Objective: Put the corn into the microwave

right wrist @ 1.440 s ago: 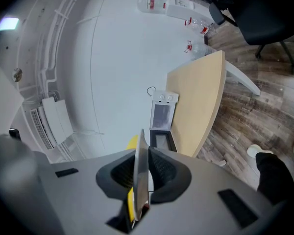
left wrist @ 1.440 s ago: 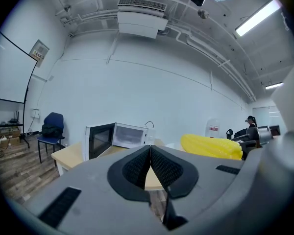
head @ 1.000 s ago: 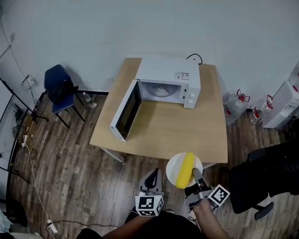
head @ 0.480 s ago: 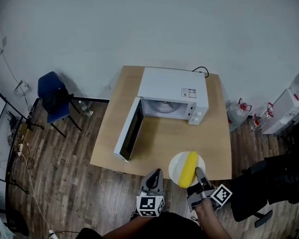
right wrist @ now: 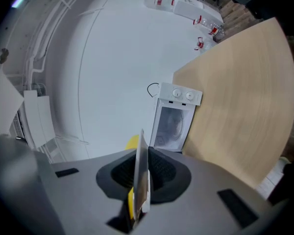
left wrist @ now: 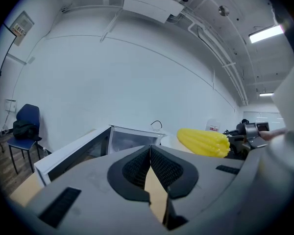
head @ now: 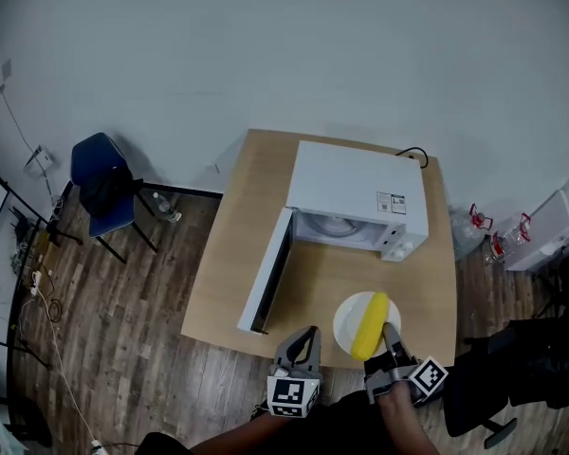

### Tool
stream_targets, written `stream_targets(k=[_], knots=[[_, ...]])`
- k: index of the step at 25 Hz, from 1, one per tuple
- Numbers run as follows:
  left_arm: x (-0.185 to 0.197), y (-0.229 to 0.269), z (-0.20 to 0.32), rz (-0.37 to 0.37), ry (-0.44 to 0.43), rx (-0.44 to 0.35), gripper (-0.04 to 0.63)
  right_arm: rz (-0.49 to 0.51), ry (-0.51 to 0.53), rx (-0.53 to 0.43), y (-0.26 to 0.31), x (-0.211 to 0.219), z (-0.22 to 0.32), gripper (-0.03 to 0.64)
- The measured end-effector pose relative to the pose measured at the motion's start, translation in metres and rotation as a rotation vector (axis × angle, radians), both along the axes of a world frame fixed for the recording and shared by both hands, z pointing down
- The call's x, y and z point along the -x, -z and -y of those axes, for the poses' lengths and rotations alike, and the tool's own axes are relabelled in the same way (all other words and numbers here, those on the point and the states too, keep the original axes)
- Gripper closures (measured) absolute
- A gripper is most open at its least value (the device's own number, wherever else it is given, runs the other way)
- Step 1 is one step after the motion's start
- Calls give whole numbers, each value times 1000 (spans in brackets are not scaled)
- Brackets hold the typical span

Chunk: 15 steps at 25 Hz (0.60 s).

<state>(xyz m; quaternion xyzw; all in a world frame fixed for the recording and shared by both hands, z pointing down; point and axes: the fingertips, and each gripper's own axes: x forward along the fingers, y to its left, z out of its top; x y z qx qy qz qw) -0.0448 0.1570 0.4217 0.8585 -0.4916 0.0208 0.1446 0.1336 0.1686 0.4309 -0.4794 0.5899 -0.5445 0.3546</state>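
the step in hand looks like the carry: the corn [head: 371,325] is on its way to the oven, not yet inside. it lies on a white plate [head: 345,323] at the lower right of centre in the head view, over the near part of the counter [head: 251,216], just below the open mouth of the microwave [head: 360,192] and apart from it. in the left gripper view the cob [left wrist: 203,142] shows at mid right, level with the oven behind.

the right hand-held gripper [head: 390,339] is clenched on the plate's rim; its own view shows the thin white edge [right wrist: 139,165] pinched upright between the pads, with a bit of yellow behind. the left hand-held gripper [head: 306,341] sits at the lower middle of the head view, jaws pressed together with nothing between them.

the microwave door [head: 268,282] stands swung out to the left of the frame, so the cavity is free. as i judge it, the next move is to bring the plate up the frame and slide it level into the opening, keeping it flat so the cob does not roll off, then let go of the rim.

counted: one corn cob, one plate, one microwave, one counter, two hand-held grippers, and one blue chair [head: 100,173] at the left.
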Motion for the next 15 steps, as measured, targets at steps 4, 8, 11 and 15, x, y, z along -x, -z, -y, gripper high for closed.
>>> stream_targets(k=[4,8,11,15], knots=[[14,-10,17,4,9,31,581,30,4,5,-7,16,25,529],[18,-15,32,1,31,33,581,44,25,23,-18,22,44,529],[19,-19,46,4,44,33,581,41,35,27,-28,23,64,529],[17,-23,64,-21,69,54,581,16,72,40,-46,23,90,529]])
